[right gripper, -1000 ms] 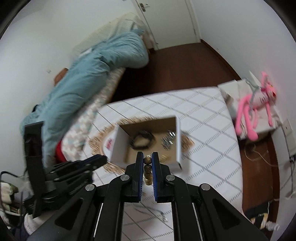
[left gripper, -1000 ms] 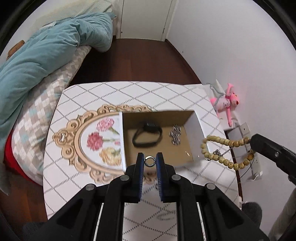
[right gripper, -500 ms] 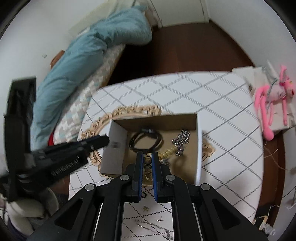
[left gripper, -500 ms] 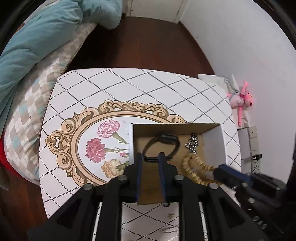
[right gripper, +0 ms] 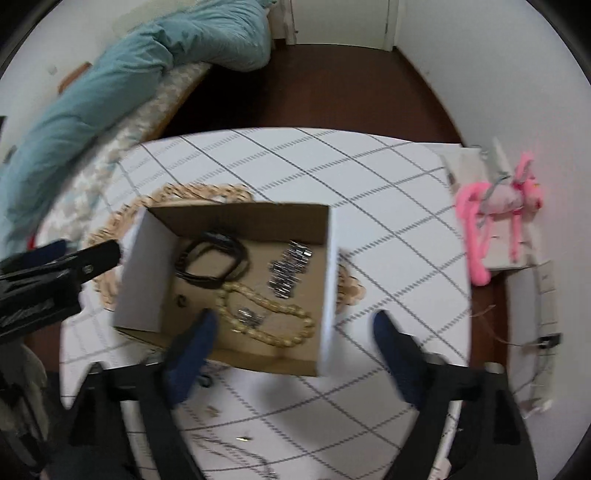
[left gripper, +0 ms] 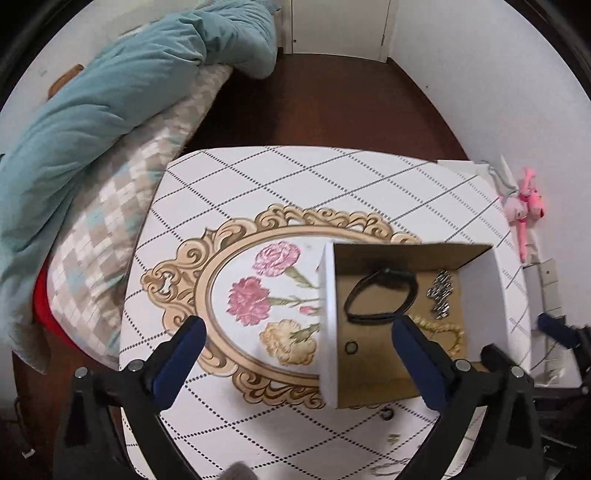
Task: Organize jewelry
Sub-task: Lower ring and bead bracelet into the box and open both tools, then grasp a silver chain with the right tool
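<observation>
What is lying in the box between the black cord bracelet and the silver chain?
Bare cardboard floor. In the right wrist view, the black cord bracelet and the silver chain sit apart inside the box; the beaded bracelet lies nearer the camera.

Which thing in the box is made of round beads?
The cream bead bracelet, lying nearest the right tool. The black band is smooth; the silver chain is metal links.

A home bedroom — a bed with a rumpled teal duvet fills the left, dark wood floor runs to a far white door, and a pink plush toy lies at right.
</observation>
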A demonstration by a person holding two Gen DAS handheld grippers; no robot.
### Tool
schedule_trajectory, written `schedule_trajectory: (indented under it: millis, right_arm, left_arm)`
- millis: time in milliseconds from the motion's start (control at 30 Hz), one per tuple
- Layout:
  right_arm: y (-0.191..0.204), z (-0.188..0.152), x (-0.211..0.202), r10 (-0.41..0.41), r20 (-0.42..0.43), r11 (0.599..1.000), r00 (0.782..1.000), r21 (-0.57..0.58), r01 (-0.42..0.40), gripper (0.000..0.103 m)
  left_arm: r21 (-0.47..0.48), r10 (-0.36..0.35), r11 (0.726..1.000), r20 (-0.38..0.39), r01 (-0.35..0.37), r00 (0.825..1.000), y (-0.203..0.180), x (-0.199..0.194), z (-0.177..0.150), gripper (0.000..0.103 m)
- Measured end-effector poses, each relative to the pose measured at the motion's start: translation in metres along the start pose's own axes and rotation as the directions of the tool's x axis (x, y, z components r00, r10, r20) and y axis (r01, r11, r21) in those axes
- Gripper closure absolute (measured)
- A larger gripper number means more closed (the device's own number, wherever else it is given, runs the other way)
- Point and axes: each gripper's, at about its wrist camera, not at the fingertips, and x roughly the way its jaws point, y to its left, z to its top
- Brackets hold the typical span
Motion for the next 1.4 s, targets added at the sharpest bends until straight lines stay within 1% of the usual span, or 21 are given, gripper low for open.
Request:
schedule_trajectory:
  millis: [67, 100, 267, 400, 467, 633, 733, 833, 967, 1100, 1133, 1167, 1233, 1300, 1333, 1400]
  right_arm:
    - [-0.002, -0.003, 0.003, -0.033, 0.000, 0.999, 0.999, -0.003, 0.033, 0.001]
    - [-0.003, -0.005, 0.005, -0.049, 0.001, 0.999, 0.999, -0.001, 0.049, 0.000]
    - [-0.007, -0.012, 0.003, -0.074, 0.023, 0.997, 0.997, 0.015, 0.073, 0.000]
    - [-0.008, -0.013, -0.007, -0.069, 0.048, 0.997, 0.996, 0.028, 0.068, 0.000]
    - [-0.007, -0.014, -0.015, -0.070, 0.066, 0.997, 0.995, 0.032, 0.068, 0.000]
    - [-0.007, -0.019, -0.047, -0.073, 0.141, 0.997, 0.987, 0.050, 0.066, 0.000]
    - [-0.007, -0.023, -0.067, -0.059, 0.179, 0.997, 0.982, 0.059, 0.049, 0.000]
    - [-0.007, -0.032, -0.082, -0.039, 0.195, 0.997, 0.980, 0.072, 0.025, 0.000]
    - [-0.006, -0.059, -0.082, -0.015, 0.177, 0.997, 0.984, 0.077, 0.002, 0.000]
    - [0.000, -0.099, -0.052, 0.011, 0.095, 0.997, 0.995, 0.075, -0.018, 0.001]
    - [0.002, -0.110, -0.041, 0.024, 0.070, 0.997, 0.997, 0.071, -0.029, 0.006]
    - [0.005, -0.122, -0.031, 0.027, 0.047, 0.997, 0.999, 0.069, -0.030, 0.018]
    - [0.009, -0.138, -0.014, 0.027, 0.012, 0.998, 1.000, 0.061, -0.028, 0.033]
    - [0.012, -0.154, 0.003, 0.043, -0.023, 0.997, 0.999, 0.061, -0.042, 0.034]
    - [0.014, -0.158, 0.008, 0.046, -0.027, 0.997, 0.999, 0.060, -0.044, 0.034]
    - [0.019, -0.166, 0.013, 0.045, -0.032, 0.998, 0.998, 0.049, -0.043, 0.034]
  left_arm:
    - [0.009, 0.019, 1.000, 0.005, -0.019, 1.000, -0.002, 0.003, -0.007, 0.000]
    - [0.013, 0.025, 1.000, 0.006, -0.025, 1.000, -0.002, 0.004, -0.009, 0.000]
    - [0.021, 0.032, 0.999, 0.002, -0.032, 0.999, -0.006, 0.007, -0.019, 0.000]
    - [0.012, 0.033, 0.999, 0.009, -0.033, 0.999, -0.008, -0.001, -0.023, 0.000]
    - [0.007, 0.036, 0.999, 0.028, -0.036, 0.999, -0.008, -0.010, -0.024, 0.000]
    - [0.002, 0.030, 1.000, 0.086, -0.031, 0.996, -0.008, -0.038, -0.025, 0.000]
    - [-0.003, 0.029, 1.000, 0.122, -0.029, 0.992, -0.006, -0.057, -0.027, 0.000]
    - [-0.011, 0.031, 1.000, 0.145, -0.030, 0.989, -0.003, -0.072, -0.034, 0.000]
    - [-0.016, 0.059, 0.998, 0.139, -0.057, 0.989, 0.001, -0.075, -0.058, 0.000]
    - [0.000, 0.070, 0.997, 0.088, -0.071, 0.994, 0.003, -0.056, -0.095, 0.000]
    - [0.013, 0.087, 0.996, 0.059, -0.088, 0.995, 0.002, -0.044, -0.108, 0.000]
    - [0.021, 0.094, 0.995, 0.038, -0.095, 0.995, 0.001, -0.036, -0.116, 0.000]
    - [0.032, 0.106, 0.994, -0.001, -0.106, 0.994, 0.002, -0.019, -0.132, 0.000]
    - [0.040, 0.112, 0.993, -0.026, -0.111, 0.993, 0.002, -0.007, -0.143, 0.000]
    - [0.043, 0.125, 0.991, -0.040, -0.123, 0.991, 0.002, 0.000, -0.148, 0.000]
    - [0.045, 0.128, 0.991, -0.053, -0.126, 0.990, 0.004, 0.007, -0.156, 0.000]
